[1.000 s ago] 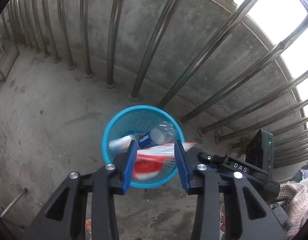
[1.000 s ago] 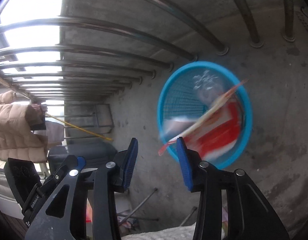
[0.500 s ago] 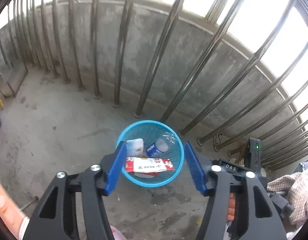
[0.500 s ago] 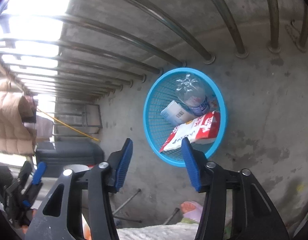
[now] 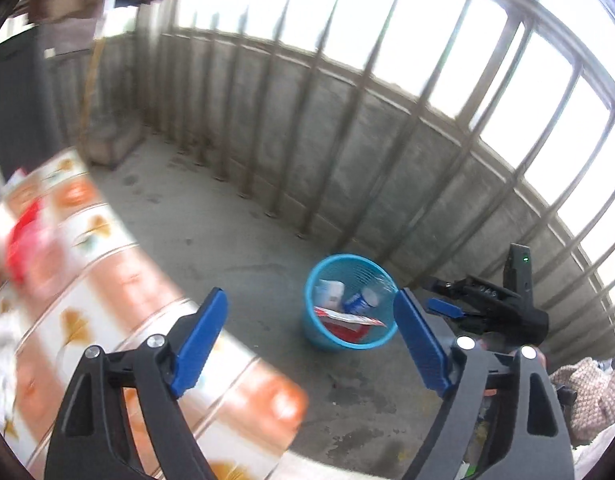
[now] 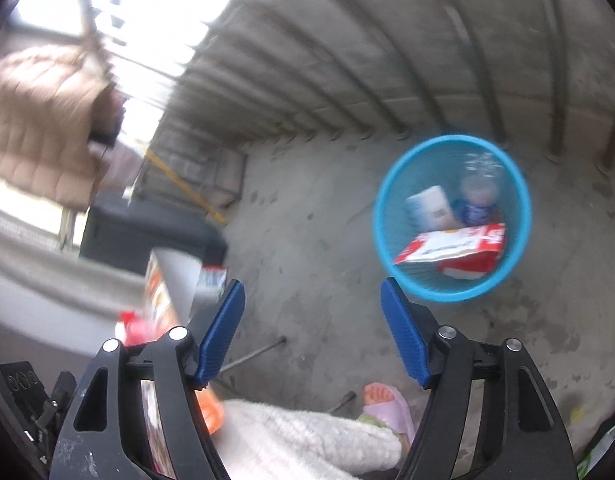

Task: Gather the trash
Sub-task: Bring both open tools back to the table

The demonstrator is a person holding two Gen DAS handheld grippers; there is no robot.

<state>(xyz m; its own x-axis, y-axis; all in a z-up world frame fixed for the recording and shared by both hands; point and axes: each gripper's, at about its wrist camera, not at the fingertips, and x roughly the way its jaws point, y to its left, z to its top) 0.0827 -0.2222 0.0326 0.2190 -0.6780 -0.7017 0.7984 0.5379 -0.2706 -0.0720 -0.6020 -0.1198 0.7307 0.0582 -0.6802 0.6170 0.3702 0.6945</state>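
**Kid:** So where is the trash?

**Helper:** It sits in the blue basket [image 5: 349, 302] on the grey floor [image 5: 243, 248]. From the left gripper [image 5: 311, 334], the basket is out ahead, between the two blue pads and a bit nearer the right one. From the right gripper [image 6: 311, 328], it is ahead and off past the right pad.

**Kid:** What is inside?

**Helper:** A red and white wrapper [image 6: 453, 250] lies on top. Behind it are a white box [image 6: 429, 208] and a clear bottle with a blue label [image 6: 477, 200].

**Kid:** Are the grippers holding anything?

**Helper:** No. Both sets of jaws stand wide apart and have just been opening. Nothing is between them, only bare floor and the basket far ahead.

**Kid:** What is by the left pad?

**Helper:** In the left view, a table with an orange and white cloth [image 5: 107, 300] is under and beside the left pad. It is blurry. Something red [image 5: 25, 244] lies on it, too smeared to name.

**Kid:** And on the other side?

**Helper:** The right gripper [image 5: 483, 304] shows just past the right pad. Behind the basket stands a low wall with metal bars [image 5: 387, 120].

**Kid:** I see toes!

**Helper:** Yes, a foot in a pink slipper [image 6: 387, 402] is low down between the right gripper's jaws.
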